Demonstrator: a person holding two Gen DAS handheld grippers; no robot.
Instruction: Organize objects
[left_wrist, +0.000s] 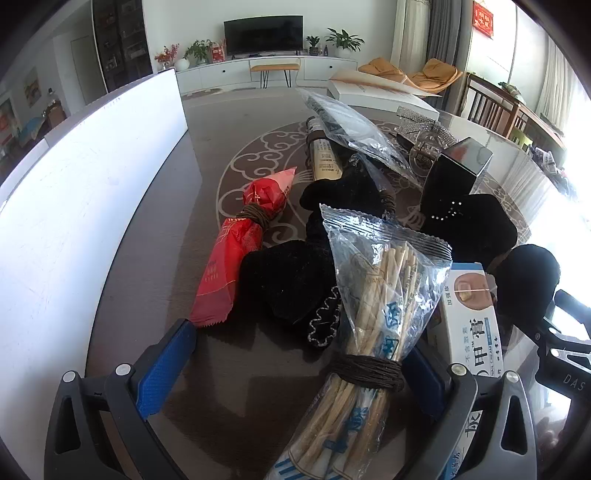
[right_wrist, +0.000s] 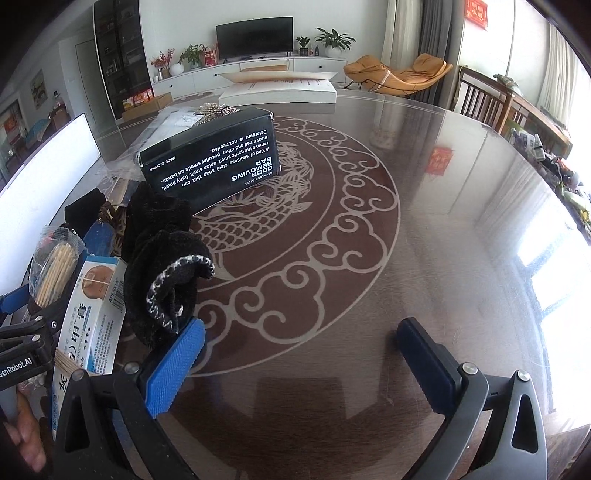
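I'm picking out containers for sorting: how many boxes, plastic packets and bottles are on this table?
Boxes: 3 (nail cream box, black box, white box)
Plastic packets: 3 (red packet, stick packet, clear bag)
Bottles: 1 (brown bottle)
Total: 7

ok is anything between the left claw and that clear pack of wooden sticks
Nothing visible. The clear pack of wooden sticks already lies between the open left claw fingers, close to the right one. The white nail cream box sits just outside that finger, and black velvet pouches crowd its far end.
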